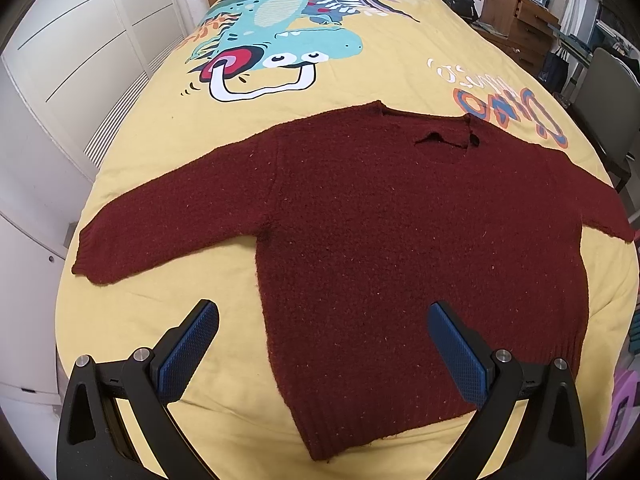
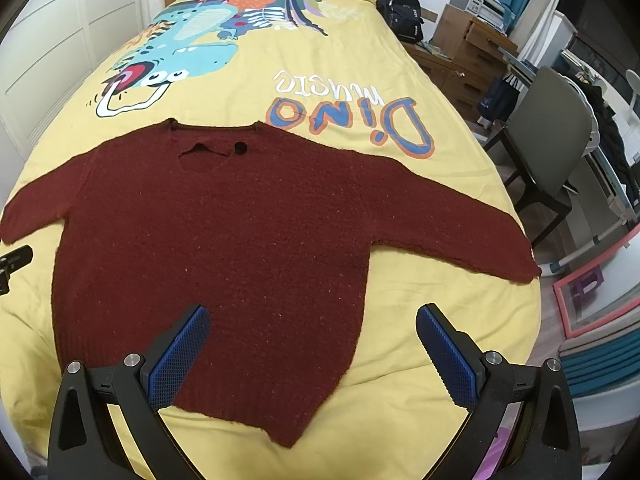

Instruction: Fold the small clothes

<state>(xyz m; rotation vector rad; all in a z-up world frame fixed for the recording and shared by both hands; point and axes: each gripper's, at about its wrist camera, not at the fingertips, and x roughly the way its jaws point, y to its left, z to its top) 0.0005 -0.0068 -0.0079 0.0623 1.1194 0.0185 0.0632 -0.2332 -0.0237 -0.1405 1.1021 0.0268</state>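
My left gripper [image 1: 322,328]: jaws spread wide, blue ribbed pads [image 1: 188,350] facing each other across the gap, nothing between them. Black finger arms angle outward from the base.

My right gripper [image 2: 312,334]: same pose, jaws wide apart, pads [image 2: 448,354] bare, gripping nothing.

From the right wrist view, part of my left gripper's black frame shows off to the far left, level with the fingertips.

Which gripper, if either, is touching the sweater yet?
Cannot tell: both the left gripper and right gripper are open over the sweater, but neither view shows height.
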